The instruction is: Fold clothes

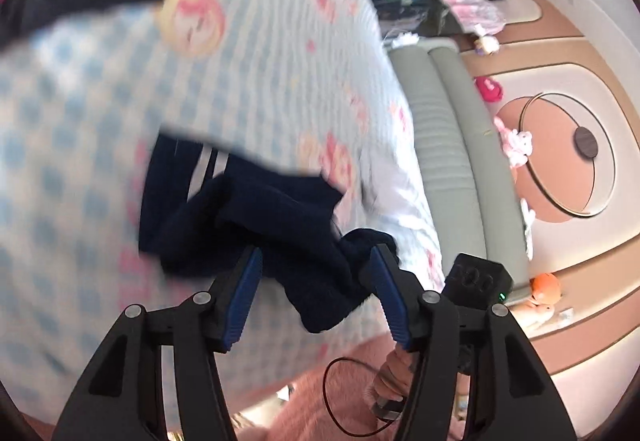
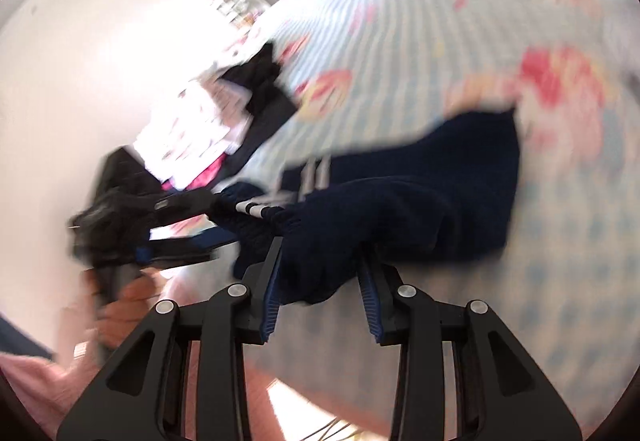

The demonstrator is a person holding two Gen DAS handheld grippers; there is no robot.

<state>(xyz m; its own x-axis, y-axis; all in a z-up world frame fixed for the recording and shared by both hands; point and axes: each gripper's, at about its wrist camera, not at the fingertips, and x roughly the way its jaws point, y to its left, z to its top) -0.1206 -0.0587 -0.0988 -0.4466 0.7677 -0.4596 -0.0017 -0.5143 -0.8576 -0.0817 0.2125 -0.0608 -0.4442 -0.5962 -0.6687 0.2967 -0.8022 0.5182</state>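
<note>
**Item: navy garment, white stripes at one edge.** Lies bunched on the bed, on a blue-checked sheet with pink prints. It is creased over itself rather than spread flat.

**Left gripper.** Jaws stand well apart and released. A fold of the navy cloth sits loosely between them, and the pads do not appear to press on it.

**Right gripper.** A thick wad of the same cloth fills the gap between its fingers. Whether the pads clamp it or merely flank it cannot be told (the frame is badly smeared).

**Other stock.** A heap of pale, pink and black clothes lies further along the bed, apart from the navy piece.

**Risks, as judged:**
- With one side let go and the other uncertain, the cloth may slump back into a heap, and any fold line would go crooked.
- The wad at the right gripper looks several layers thick. A pinch there could take hidden layers too and drag the whole garment instead of one edge.
- A loose fold could snag on the left gripper's open fingertips as that hand moves.
- The bed is soft, so creases may not hold.
</note>
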